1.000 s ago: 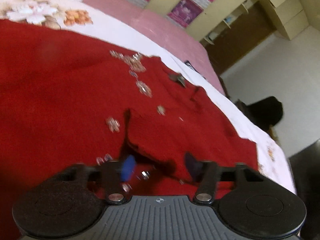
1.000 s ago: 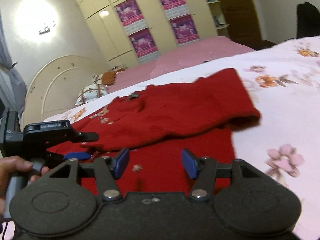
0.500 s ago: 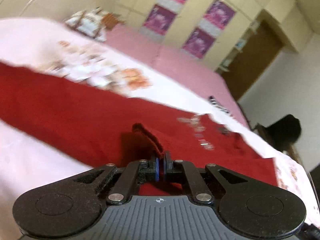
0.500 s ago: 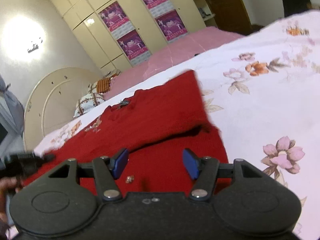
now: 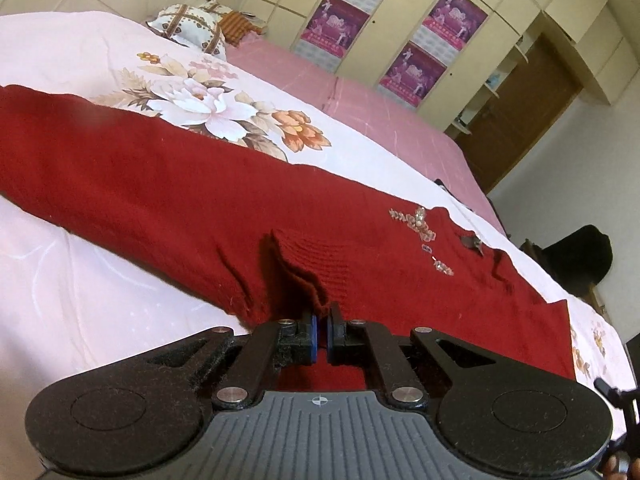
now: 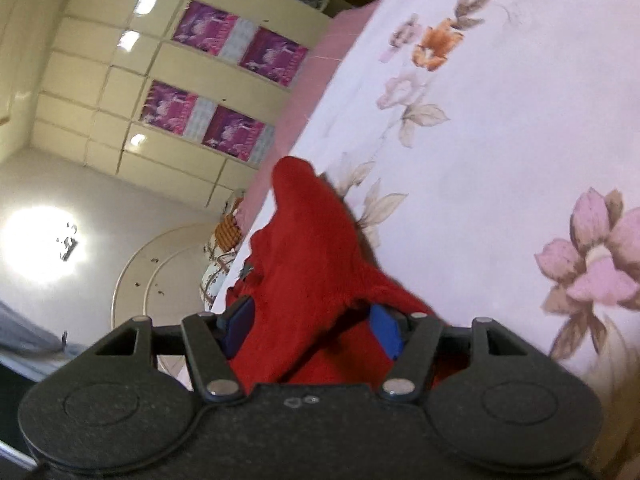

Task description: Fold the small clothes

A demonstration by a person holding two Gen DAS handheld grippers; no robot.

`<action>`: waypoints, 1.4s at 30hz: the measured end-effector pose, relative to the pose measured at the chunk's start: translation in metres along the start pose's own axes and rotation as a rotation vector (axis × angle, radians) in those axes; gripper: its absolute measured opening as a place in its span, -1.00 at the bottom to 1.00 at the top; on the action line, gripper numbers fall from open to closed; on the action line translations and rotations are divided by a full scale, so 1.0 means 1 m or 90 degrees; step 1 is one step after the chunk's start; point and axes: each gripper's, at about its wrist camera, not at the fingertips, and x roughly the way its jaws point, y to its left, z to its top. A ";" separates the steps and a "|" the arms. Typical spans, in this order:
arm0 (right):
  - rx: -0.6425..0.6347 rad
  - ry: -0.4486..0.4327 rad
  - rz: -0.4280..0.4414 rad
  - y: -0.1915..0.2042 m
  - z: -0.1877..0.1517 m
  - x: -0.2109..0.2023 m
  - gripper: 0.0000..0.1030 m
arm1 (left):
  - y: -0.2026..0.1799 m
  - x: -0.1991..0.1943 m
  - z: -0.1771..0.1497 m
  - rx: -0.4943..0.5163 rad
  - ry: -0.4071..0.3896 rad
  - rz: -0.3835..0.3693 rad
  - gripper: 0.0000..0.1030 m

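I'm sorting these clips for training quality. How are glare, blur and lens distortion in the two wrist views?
Left wrist view: sharp, evenly lit; the red knitted sweater reads clearly, and fisheye bends the cream wardrobe wall. Right wrist view: a blown-out wall lamp glares, and the floral bedsheet is motion-blurred and strongly tilted.

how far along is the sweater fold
Early. Done: nothing looks folded; the red sweater lies spread on the floral bedsheet. In hand: left gripper pinches a raised edge; right gripper is open around bunched fabric. Left: all folds.
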 end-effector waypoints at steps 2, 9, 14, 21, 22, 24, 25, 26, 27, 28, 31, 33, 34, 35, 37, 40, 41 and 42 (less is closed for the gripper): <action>-0.014 0.002 -0.003 0.005 0.002 0.005 0.18 | -0.001 0.001 0.000 0.003 0.002 0.001 -0.92; -0.104 -0.031 -0.052 0.012 0.014 0.005 -0.87 | -0.019 0.003 0.000 0.019 0.003 -0.031 -0.92; -0.056 0.027 -0.046 -0.007 0.023 0.011 -0.50 | -0.020 0.010 -0.008 0.019 0.007 -0.016 -0.92; -0.184 -0.018 -0.030 0.023 0.020 -0.017 -0.49 | -0.018 0.011 -0.009 0.018 0.008 -0.024 -0.92; -0.200 -0.016 -0.033 0.028 0.018 -0.015 -0.50 | -0.018 0.011 -0.008 0.019 0.008 -0.024 -0.92; -0.208 -0.004 -0.016 0.034 0.020 -0.017 -0.45 | -0.018 0.011 -0.008 0.021 0.009 -0.025 -0.92; -0.214 -0.003 -0.027 0.037 0.022 -0.020 -0.38 | -0.017 0.011 -0.008 0.021 0.010 -0.027 -0.92; -0.218 0.001 -0.041 0.039 0.025 -0.023 -0.39 | -0.016 0.011 -0.008 0.021 0.011 -0.028 -0.92; -0.227 -0.012 -0.058 0.040 0.027 -0.031 -0.38 | -0.016 0.012 -0.008 0.021 0.012 -0.029 -0.92; -0.241 -0.036 -0.062 0.044 0.028 -0.039 -0.36 | -0.016 0.013 -0.008 0.021 0.013 -0.030 -0.92; -0.270 -0.051 -0.065 0.050 0.034 -0.037 -0.32 | -0.016 0.014 -0.007 0.017 0.012 -0.030 -0.92; -0.298 -0.033 -0.079 0.052 0.036 -0.019 -0.43 | -0.018 0.014 -0.006 0.021 0.010 -0.029 -0.92; -0.325 -0.007 -0.086 0.051 0.033 -0.009 -0.68 | -0.020 0.015 -0.006 0.028 0.010 -0.023 -0.92; -0.363 0.038 -0.131 0.050 0.029 0.007 -0.84 | -0.021 0.016 -0.006 0.033 0.012 -0.017 -0.92; -0.406 0.075 -0.199 0.040 0.022 0.025 -1.00 | -0.021 0.016 -0.006 0.036 0.015 -0.017 -0.92; -0.435 0.007 -0.192 0.055 0.027 0.016 -0.39 | -0.018 0.018 -0.007 0.031 0.014 -0.023 -0.92; -0.452 -0.026 -0.183 0.062 0.029 0.016 -0.24 | -0.018 0.018 -0.007 0.027 0.012 -0.024 -0.92; -0.452 -0.043 -0.172 0.067 0.033 0.019 0.03 | -0.018 0.018 -0.008 0.026 0.010 -0.024 -0.92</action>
